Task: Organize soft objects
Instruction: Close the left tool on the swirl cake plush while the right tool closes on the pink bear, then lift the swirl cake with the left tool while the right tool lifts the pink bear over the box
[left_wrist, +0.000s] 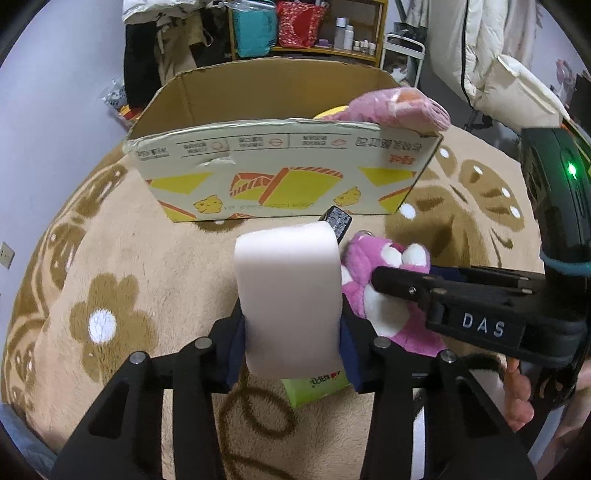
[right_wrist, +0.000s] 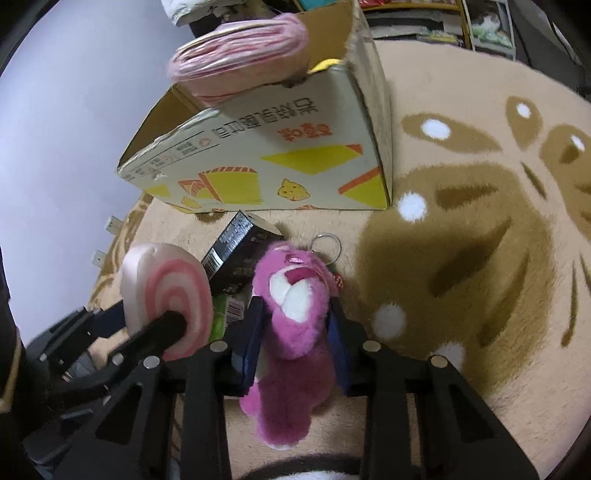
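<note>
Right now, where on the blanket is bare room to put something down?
Free: the blanket left of the swirl cushion, and right of the pink bear. Crowded: in front of the cardboard box, where the black box and green box lie.

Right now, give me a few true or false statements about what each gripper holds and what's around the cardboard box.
1. The left gripper is shut on a pink-and-white swirl roll cushion. True.
2. The right gripper is open, holding nothing. False: it is shut on the magenta plush bear keychain.
3. The printed cardboard box stands open-topped on the beige flower-patterned rug. True.
4. The small black carton lies inside the box. False: it lies on the rug in front of it.
5. A pink striped soft roll rests on the box's rim. True.
</note>
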